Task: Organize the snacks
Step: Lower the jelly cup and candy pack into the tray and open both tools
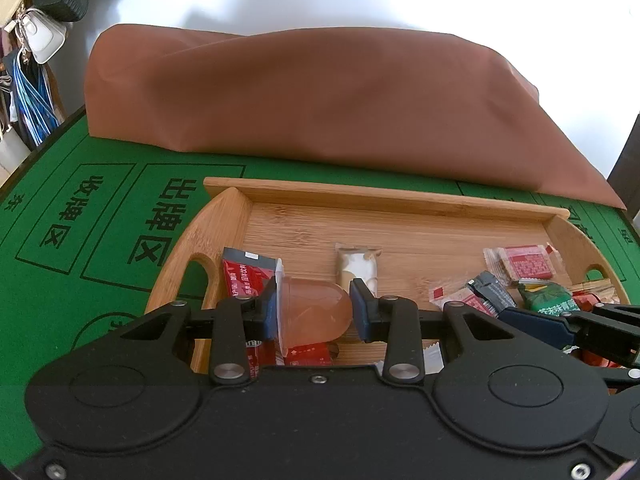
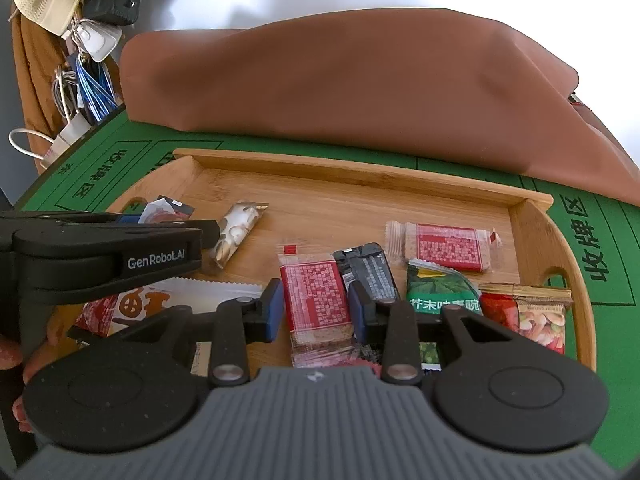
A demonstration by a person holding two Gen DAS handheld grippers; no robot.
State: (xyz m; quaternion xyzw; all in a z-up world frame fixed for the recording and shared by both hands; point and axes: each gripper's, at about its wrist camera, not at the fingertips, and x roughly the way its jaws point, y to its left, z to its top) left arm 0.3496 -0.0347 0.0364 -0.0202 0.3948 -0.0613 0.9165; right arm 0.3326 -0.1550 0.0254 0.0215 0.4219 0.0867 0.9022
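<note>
A translucent jelly cup (image 1: 316, 312) is gripped by the left gripper (image 1: 314, 312) at lower centre, over the bamboo tray (image 1: 400, 200). A red-printed cracker packet (image 2: 316, 300) is clamped in the right gripper (image 2: 318, 310) jaws.

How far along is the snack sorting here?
Early. In hand: the left tongs grip a jelly cup; the right tongs clamp a red biscuit pack. Left: other packets lie scattered on the wooden tray, no neat grouping visible.

A green felt table (image 2: 608, 320) carries a bamboo tray (image 2: 360, 176) and a brown cloth-covered mound (image 2: 340, 80) behind it
</note>
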